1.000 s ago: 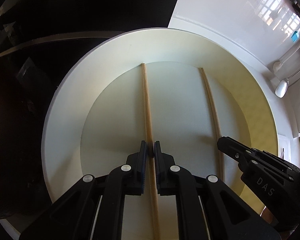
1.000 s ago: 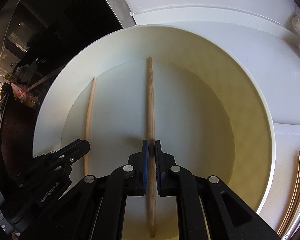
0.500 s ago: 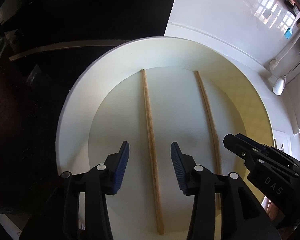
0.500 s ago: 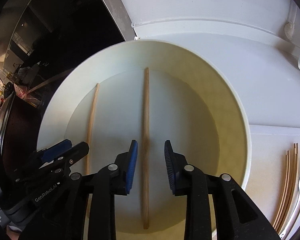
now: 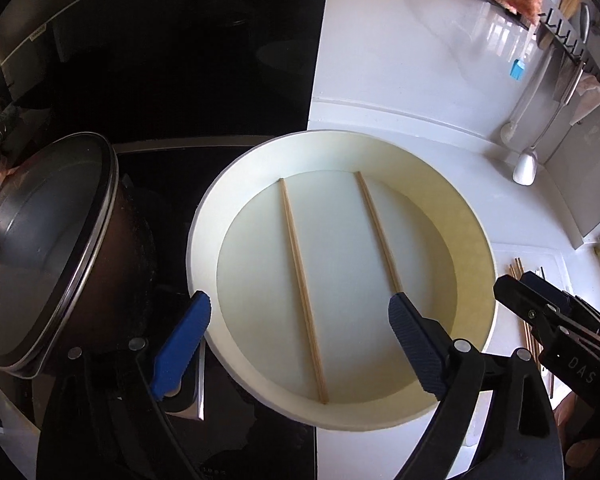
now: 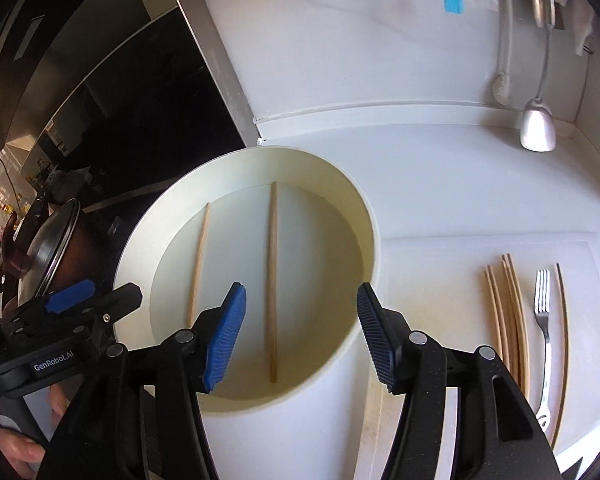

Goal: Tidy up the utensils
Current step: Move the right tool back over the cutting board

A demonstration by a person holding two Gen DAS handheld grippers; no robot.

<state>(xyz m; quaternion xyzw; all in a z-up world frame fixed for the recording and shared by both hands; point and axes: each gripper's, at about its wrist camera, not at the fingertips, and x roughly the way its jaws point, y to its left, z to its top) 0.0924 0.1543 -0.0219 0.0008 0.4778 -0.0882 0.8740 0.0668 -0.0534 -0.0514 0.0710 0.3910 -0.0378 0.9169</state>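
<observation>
While both sets of jaws were shut on a chopstick a second earlier, each had since let go and was opening further, nothing between the pads. The left gripper (image 5: 300, 344) stood spread almost as wide as it goes, its blue pads (image 5: 180, 348) flanking the lower middle of its frame; the right gripper (image 6: 302, 334) was about half spread and empty too. Both views had pulled up and back from the bowl (image 5: 204, 216), so more of the surroundings showed than before.

Two chopsticks now lay loose and flat on the bowl floor, side by side and apart: the left one (image 5: 302, 284) running up the centre of the left view, the right one (image 6: 272, 280) up the centre of the right view.

Outward from there, a lidded pot (image 5: 48, 248) sat at the left of the left view, on the dark hob just beside the bowl. At the right of the right view, on the white worktop (image 6: 440, 184), a bundle of chopsticks (image 6: 506, 312), a fork (image 6: 543, 320) and a single stick further right waited unsorted.

Judged from this, one pair was delivered and more utensils remained to fetch.
</observation>
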